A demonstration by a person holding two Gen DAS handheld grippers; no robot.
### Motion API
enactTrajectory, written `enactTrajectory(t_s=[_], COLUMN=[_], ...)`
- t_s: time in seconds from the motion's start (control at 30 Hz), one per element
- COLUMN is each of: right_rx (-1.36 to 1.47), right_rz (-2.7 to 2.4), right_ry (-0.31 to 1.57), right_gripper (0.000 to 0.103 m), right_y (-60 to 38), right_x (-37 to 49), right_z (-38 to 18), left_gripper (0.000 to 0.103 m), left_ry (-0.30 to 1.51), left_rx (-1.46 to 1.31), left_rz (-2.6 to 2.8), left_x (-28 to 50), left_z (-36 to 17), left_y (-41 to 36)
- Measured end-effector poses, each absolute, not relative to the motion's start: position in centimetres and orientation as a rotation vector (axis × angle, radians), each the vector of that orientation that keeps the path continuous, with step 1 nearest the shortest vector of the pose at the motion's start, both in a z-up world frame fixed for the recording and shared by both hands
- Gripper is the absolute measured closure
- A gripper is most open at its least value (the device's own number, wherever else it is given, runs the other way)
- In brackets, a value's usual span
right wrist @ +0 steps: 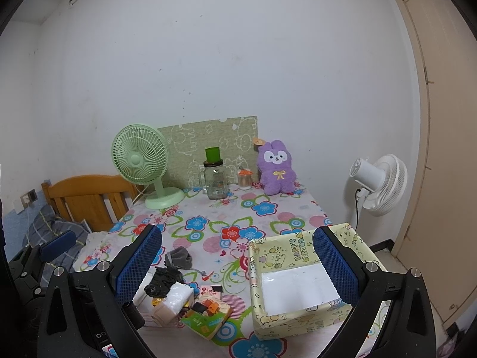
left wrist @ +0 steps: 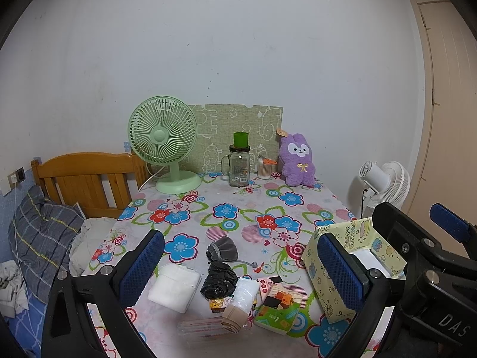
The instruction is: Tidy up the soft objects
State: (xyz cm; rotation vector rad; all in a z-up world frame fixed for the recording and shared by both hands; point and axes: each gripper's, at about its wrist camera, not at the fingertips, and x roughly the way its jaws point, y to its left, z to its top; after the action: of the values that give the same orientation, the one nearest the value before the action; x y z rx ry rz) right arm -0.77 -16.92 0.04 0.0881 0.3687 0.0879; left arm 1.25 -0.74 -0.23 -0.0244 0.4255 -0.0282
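The left gripper [left wrist: 241,271] hangs wide apart and empty above the near edge of the flower-print surface [left wrist: 226,208], its blue pads framing a loose pile: a white folded cloth [left wrist: 174,288], a black crumpled bag [left wrist: 217,280], a grey drawstring pouch [left wrist: 223,249], a clear plastic packet [left wrist: 246,294] and a beige rolled cloth [left wrist: 234,317]. The right gripper [right wrist: 238,268] is likewise spread and holding nothing, over the left wall of the yellow cartoon-print box [right wrist: 298,322], which stands just right of the pile with nothing visible inside. Farther back stand a green fan [right wrist: 140,161], a glass jar [right wrist: 216,183] and a purple plush rabbit [right wrist: 277,168].
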Motion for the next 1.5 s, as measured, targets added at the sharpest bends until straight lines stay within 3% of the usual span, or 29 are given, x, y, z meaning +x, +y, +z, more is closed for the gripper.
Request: enactTrajectory(t_s=[0.3,0.43,0.77,1.5], right_rx=[0.09,0.09,0.082,0.119], right_rz=[0.089,0.087,0.105,0.145], right_ry=[0.369,0.368,0.387,0.466], right_gripper=[0.0,0.001,0.005,0.011], right_y=[-16.9,-16.9,-15.9,-13.4], right_x=[-0.9,-0.8,-0.4,0.8], right_z=[0.0,0.0,-0.5,-5.7], left_gripper=[0.001,0.007,0.01,0.013], left_ry=[0.424,0.435,0.448,0.516], left_rx=[-0.025,-0.031,-0.033,-0.046], left_rz=[-0.033,-0.043,-0.049,-0.02], left_x=[1.0,1.0,1.3,1.7], left_z=[-0.2,-0.2,-0.8,-6.1], left_y=[-0.9,-0.9,-0.5,1.8])
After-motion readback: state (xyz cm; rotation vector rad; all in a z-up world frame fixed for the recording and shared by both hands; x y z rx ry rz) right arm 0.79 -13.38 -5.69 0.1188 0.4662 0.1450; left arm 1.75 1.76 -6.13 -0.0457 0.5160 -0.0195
